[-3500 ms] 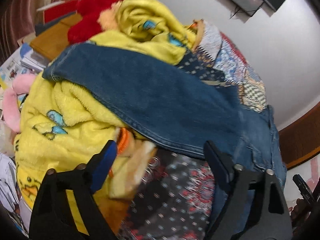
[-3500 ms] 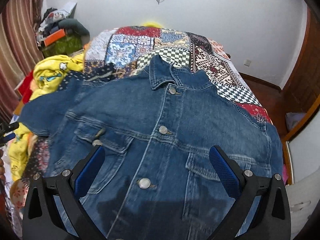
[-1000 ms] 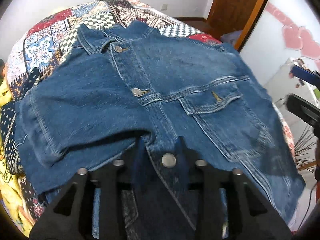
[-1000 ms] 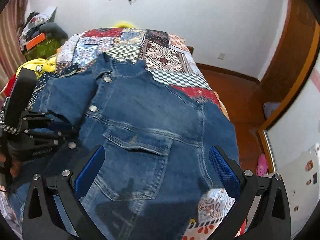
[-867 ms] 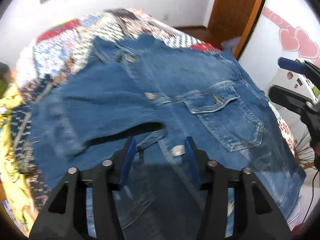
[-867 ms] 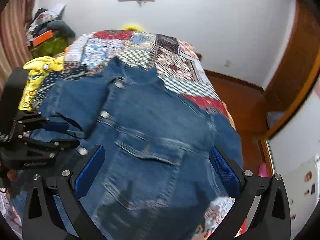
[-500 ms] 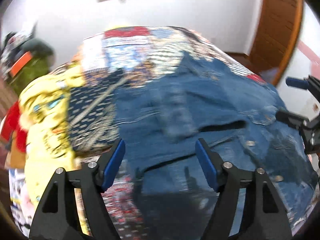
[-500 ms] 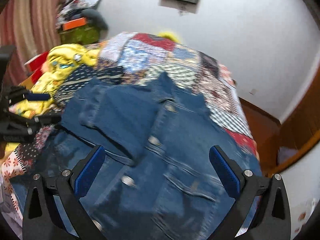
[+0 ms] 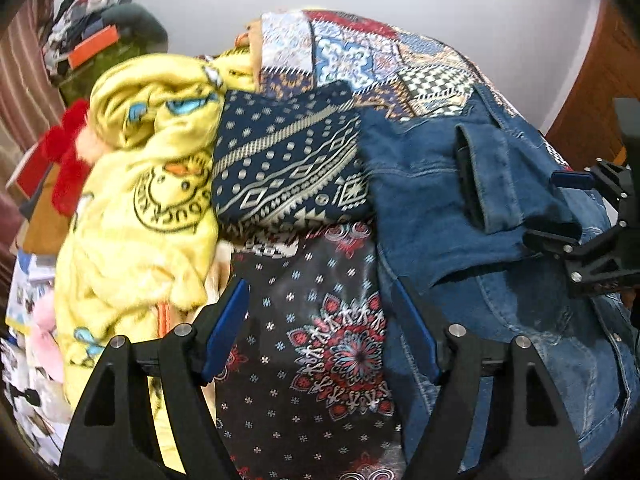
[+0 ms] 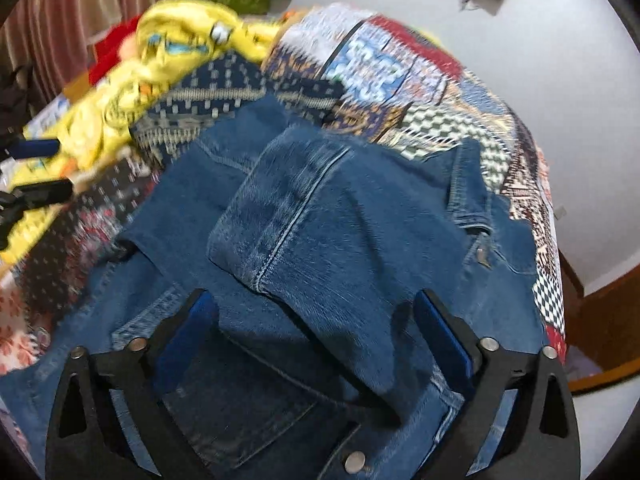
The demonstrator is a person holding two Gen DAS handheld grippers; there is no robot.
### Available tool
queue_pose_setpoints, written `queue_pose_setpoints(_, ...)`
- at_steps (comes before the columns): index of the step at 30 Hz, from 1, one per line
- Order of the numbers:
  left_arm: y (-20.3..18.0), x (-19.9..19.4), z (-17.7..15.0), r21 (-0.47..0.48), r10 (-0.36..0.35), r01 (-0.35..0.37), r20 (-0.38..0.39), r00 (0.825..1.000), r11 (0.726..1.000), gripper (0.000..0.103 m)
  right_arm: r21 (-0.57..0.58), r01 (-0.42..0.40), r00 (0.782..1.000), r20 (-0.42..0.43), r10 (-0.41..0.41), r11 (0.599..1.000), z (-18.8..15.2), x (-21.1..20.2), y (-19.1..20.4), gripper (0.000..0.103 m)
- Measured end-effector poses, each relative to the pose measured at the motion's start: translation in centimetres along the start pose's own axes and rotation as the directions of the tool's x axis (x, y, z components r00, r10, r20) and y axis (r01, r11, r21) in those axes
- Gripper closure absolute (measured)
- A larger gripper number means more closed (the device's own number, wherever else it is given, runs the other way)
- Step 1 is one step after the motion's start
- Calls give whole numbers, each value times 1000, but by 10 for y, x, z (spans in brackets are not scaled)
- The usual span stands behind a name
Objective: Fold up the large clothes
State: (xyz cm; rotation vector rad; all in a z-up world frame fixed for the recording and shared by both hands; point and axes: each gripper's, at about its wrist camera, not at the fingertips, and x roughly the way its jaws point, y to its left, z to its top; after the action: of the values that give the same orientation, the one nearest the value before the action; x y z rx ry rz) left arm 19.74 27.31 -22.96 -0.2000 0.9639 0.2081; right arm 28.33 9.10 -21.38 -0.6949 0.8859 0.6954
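Note:
A blue denim jacket [image 10: 360, 248] lies front up on the patchwork bed cover [image 10: 420, 92], with its left sleeve [image 10: 304, 216] folded across its chest. In the left wrist view the jacket [image 9: 448, 216] fills the right side. My left gripper [image 9: 320, 336] is open and empty, above the dark floral cloth [image 9: 320, 360] just left of the jacket. My right gripper [image 10: 316, 344] is open, its fingers on either side of the folded sleeve's cuff, close above the jacket. It also shows at the right edge of the left wrist view [image 9: 560, 208].
A yellow duck-print blanket [image 9: 148, 184] is heaped on the bed's left side, next to a navy patterned cloth [image 9: 288, 168]. Red plush and clutter [image 9: 68, 152] lie beyond it. A wooden door [image 9: 600, 92] stands to the right.
My left gripper opened, let go of the sleeve it had folded across the jacket and swung left. My right gripper moved left over the folded sleeve, still open.

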Motion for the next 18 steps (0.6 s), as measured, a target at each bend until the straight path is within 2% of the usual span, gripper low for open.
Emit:
queue_pose_setpoints(3,5,8,-4,-24,-9,9,-17,1000,1000,30,-54,19,999,-49,-22,998,1,14,2,16)
queue_pose_setpoints(5,7,12,-5,-41,-20,19,-24,1000,999,30,-70,-6,999,-46,3,998,1,17,2,18)
queue_pose_setpoints(7,7,14,-5,-48,-23,21,-31,999,999,30,-74,-31,999,-44,28,997,3,19,2,27)
queue_pose_setpoints(10,4,13,-5,-51,-23,22,-28,999,998,30,-61,-79,996,-54,76,995,7,22,2,46)
queue_pose_setpoints(12,1,8,-3,-45,-25,24,-20,999,999,30,-59,-86,995,-51,83,995,9,21,4,66)
queue_pose_setpoints(14,-3,2,-2,-33,-18,18,-11,1000,999,30,-48,-86,996,-44,84,995,9,17,3,77)
queue_pose_setpoints(18,-12,-9,3,-11,-8,8,8,1000,1000,30,39,-106,994,19,105,994,9,-1,-18,85)
